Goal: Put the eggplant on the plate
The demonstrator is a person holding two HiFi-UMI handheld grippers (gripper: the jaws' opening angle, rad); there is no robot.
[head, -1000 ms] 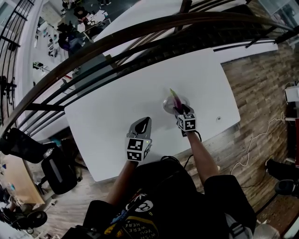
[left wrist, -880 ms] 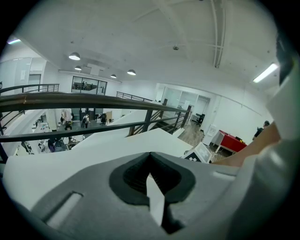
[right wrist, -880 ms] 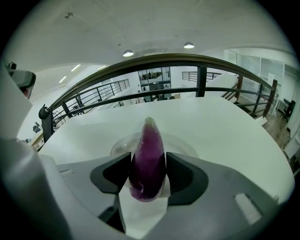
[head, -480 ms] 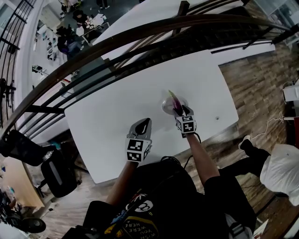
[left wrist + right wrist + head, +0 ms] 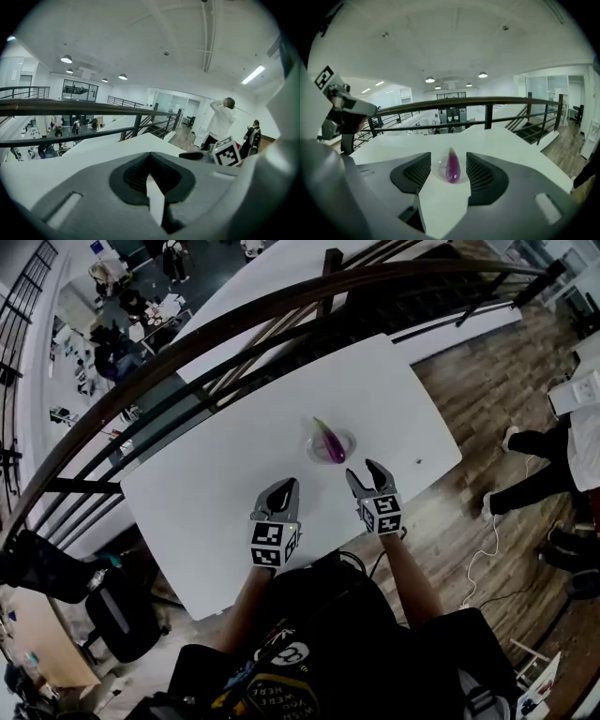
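A purple eggplant [image 5: 329, 442] with a green tip lies on a small clear plate [image 5: 349, 438] in the middle of the white table [image 5: 206, 493]. My right gripper [image 5: 365, 471] stands open just short of the plate, holding nothing. In the right gripper view the eggplant [image 5: 452, 168] shows beyond the parted jaws, resting on the plate [image 5: 439, 165]. To the left, my left gripper [image 5: 285, 490] hovers over bare table, shut and empty. The left gripper view shows its jaws meeting, with the right gripper's marker cube [image 5: 227, 152] off to the right.
A dark railing [image 5: 281, 310] curves along the table's far side. The table's near edge [image 5: 319, 554] is just behind both grippers. A person [image 5: 553, 451] stands on the wood floor to the right. A small dark spot [image 5: 419, 462] marks the table near its right corner.
My right gripper, shut on the eggplant over the plate before, has opened and drawn back toward me. The eggplant now lies on the plate. The left gripper has stayed put.
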